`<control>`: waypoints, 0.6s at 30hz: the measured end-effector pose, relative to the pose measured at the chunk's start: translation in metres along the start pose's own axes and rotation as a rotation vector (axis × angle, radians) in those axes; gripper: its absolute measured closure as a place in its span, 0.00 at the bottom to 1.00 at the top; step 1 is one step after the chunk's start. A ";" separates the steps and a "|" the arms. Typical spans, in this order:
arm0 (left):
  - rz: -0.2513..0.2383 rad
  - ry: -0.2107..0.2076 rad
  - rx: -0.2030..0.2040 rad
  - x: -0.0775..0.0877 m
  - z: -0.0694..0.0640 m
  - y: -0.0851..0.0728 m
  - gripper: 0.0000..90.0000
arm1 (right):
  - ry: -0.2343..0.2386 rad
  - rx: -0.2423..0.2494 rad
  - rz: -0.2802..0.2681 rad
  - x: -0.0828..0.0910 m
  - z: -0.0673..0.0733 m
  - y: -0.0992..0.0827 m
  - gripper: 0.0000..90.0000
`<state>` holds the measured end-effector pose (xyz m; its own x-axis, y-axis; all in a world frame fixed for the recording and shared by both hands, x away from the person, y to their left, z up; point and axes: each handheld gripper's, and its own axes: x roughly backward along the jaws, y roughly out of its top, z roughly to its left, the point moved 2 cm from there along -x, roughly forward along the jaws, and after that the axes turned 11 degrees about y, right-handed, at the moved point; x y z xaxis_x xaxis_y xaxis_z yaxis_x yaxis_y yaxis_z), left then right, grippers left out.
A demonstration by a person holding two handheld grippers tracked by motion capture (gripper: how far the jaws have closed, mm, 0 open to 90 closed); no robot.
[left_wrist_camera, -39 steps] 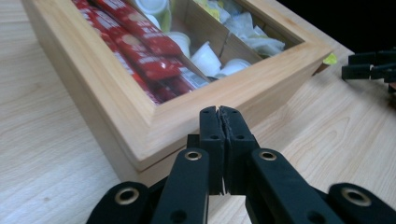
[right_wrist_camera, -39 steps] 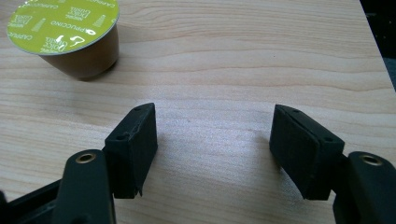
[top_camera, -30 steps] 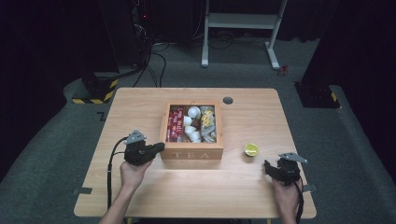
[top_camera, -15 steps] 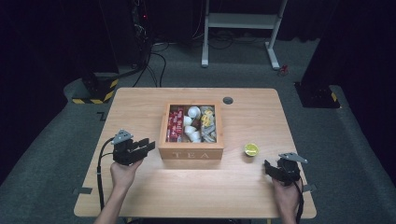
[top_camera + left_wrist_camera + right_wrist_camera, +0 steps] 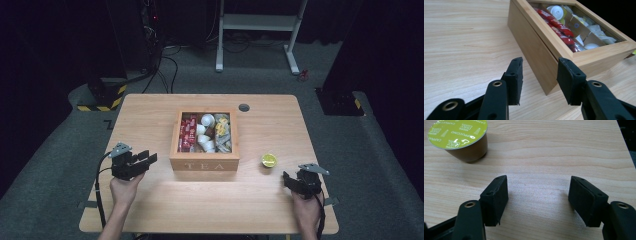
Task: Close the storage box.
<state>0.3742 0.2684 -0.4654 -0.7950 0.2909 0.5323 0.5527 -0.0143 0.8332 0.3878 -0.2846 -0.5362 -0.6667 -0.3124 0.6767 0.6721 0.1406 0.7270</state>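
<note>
While the left claw [image 5: 148, 158], its jaws just opened and empty, hangs left of the glass-lidded wooden tea box [image 5: 204, 163] at mid-desk, the right claw [image 5: 537, 195] stands spread near a small lime-lidded brown coffee capsule [image 5: 461, 140]: likely light, thin-walled, best pinched gently across its sides.

I counted one wooden tea box [image 5: 204, 164], one green-lidded coffee capsule [image 5: 269, 160] (standing apart on the table [image 5: 150, 210]), and two grippers, left [image 5: 146, 159] and right [image 5: 287, 178].
</note>
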 end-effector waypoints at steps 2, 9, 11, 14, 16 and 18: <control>0.001 0.005 -0.003 0.000 0.001 -0.001 0.61 | 0.000 0.000 0.000 0.000 0.000 0.000 0.36; 0.012 0.048 -0.011 0.001 0.007 -0.008 0.58 | 0.000 0.000 0.000 0.000 0.000 0.000 0.36; 0.015 0.062 -0.015 0.001 0.009 -0.012 0.58 | 0.000 0.000 -0.001 0.000 0.000 0.000 0.36; 0.024 0.071 -0.021 0.000 0.011 -0.015 0.57 | 0.000 0.000 0.000 0.000 0.000 0.000 0.36; 0.035 0.088 -0.027 -0.001 0.013 -0.019 0.57 | 0.000 0.000 0.000 0.000 0.000 0.000 0.36; 0.039 0.096 -0.032 -0.002 0.014 -0.020 0.57 | 0.000 0.000 -0.001 0.000 0.000 0.000 0.36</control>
<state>0.3680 0.2817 -0.4855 -0.7940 0.1961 0.5754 0.5769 -0.0553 0.8150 0.3878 -0.2845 -0.5363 -0.6677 -0.3124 0.6757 0.6712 0.1400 0.7279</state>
